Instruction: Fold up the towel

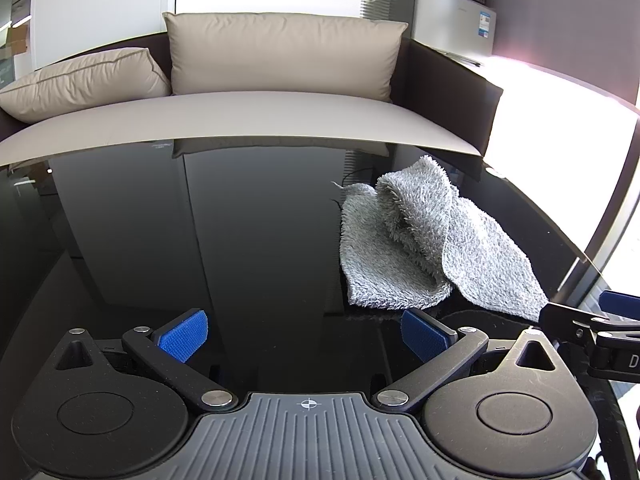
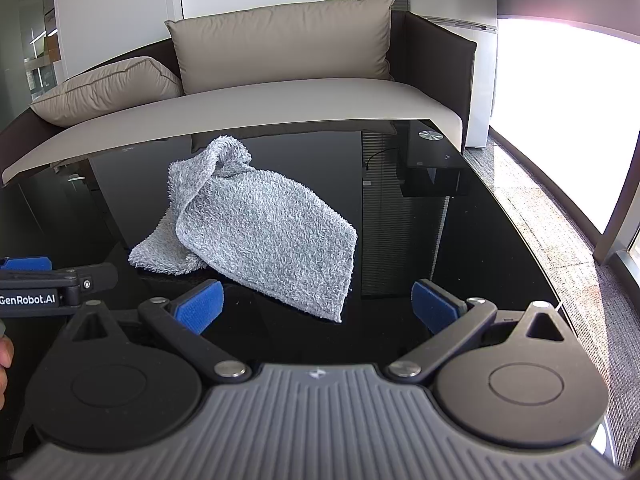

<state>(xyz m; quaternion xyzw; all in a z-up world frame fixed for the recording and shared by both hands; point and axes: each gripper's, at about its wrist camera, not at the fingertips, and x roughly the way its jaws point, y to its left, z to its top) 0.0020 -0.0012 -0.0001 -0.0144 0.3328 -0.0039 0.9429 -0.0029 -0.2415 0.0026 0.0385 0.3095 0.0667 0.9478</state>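
Observation:
A grey fluffy towel (image 1: 424,240) lies crumpled on the glossy black table (image 1: 220,240), partly bunched up at its far end. In the right wrist view the towel (image 2: 260,232) lies ahead, left of centre, with one corner nearest the gripper. My left gripper (image 1: 304,336) is open and empty, with the towel ahead to its right. My right gripper (image 2: 318,306) is open and empty, just short of the towel's near corner. The right gripper's finger shows at the right edge of the left wrist view (image 1: 580,324). The left gripper's finger shows at the left edge of the right wrist view (image 2: 60,280).
A beige sofa (image 1: 260,116) with cushions stands right behind the table's far edge. A small fridge with a microwave (image 1: 452,12) stands at the back right. A dark box (image 2: 432,168) shows past the table's far right corner. Bright windows are on the right.

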